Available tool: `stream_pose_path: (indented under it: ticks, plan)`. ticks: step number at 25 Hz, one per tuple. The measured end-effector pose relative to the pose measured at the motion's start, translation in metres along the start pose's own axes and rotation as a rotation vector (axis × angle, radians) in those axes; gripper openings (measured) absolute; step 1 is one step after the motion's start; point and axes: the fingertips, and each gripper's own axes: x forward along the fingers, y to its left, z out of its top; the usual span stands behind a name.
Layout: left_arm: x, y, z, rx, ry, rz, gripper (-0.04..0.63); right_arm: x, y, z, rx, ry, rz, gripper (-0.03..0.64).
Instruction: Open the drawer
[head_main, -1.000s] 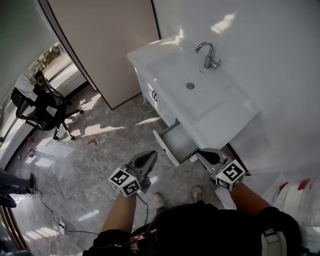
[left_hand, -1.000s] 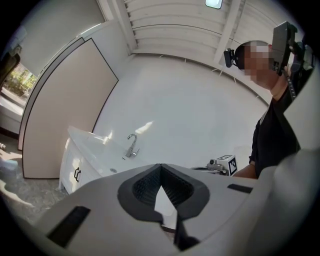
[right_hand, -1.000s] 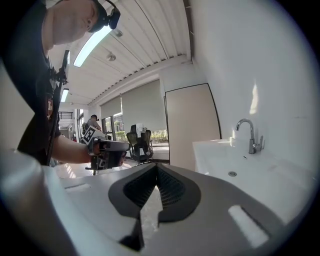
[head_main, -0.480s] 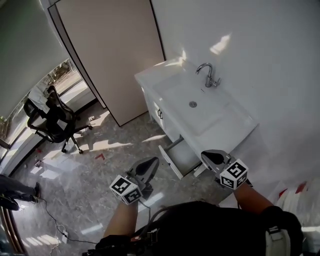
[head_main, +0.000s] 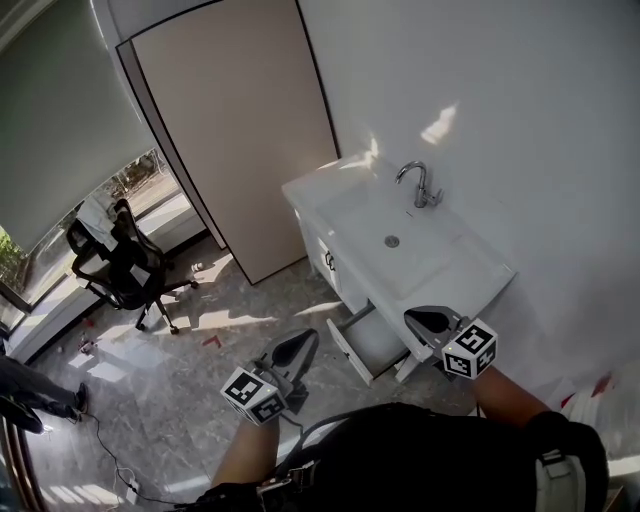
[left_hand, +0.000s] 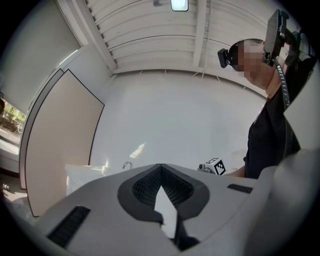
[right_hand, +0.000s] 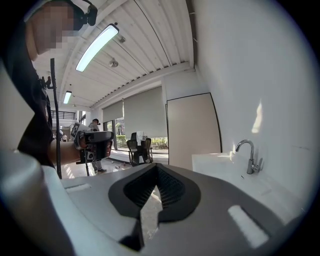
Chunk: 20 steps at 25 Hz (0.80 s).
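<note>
From the head view, the drawer (head_main: 350, 352) stood pulled out of the right-hand end of the white vanity, low down under the worktop (head_main: 470, 268). Its white front faced the floor side and its grey inside lay open to view, with nothing I could make out in it. The basin (head_main: 345, 215) sunk into the worktop held only its drain (head_main: 392, 241), with the faucet (head_main: 420, 186) at the wall side. The left tool (head_main: 312, 338) hung over the floor just beside the drawer's front. The right tool (head_main: 415, 317) hovered at the worktop's near corner, above the drawer. An office chair (head_main: 120, 268) stood well apart by the window.

In the left gripper view, the jaws were pressed together, tips meeting, with nothing between them.

In the right gripper view, the jaws were likewise closed on each other and held nothing. The basin and faucet lay beyond them to the right.
</note>
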Motion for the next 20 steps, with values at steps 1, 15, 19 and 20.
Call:
stream_pose_path:
  ticks: [1, 15, 19, 20]
  plan:
    - [-0.001, -0.003, 0.005, 0.002, -0.014, -0.002, 0.002, -0.001, 0.0, 0.004, 0.003, -0.005, 0.006, 0.0]
    - [-0.021, -0.022, 0.032, 0.092, -0.06, 0.089, 0.002, -0.014, -0.001, 0.057, -0.018, -0.036, 0.04, 0.0]
    - [-0.029, -0.031, 0.029, 0.088, -0.068, 0.082, 0.002, -0.022, 0.0, 0.071, -0.029, -0.052, 0.042, 0.0]
    - [-0.031, -0.033, 0.028, 0.089, -0.068, 0.085, 0.002, -0.023, -0.001, 0.073, -0.028, -0.057, 0.039, 0.0]
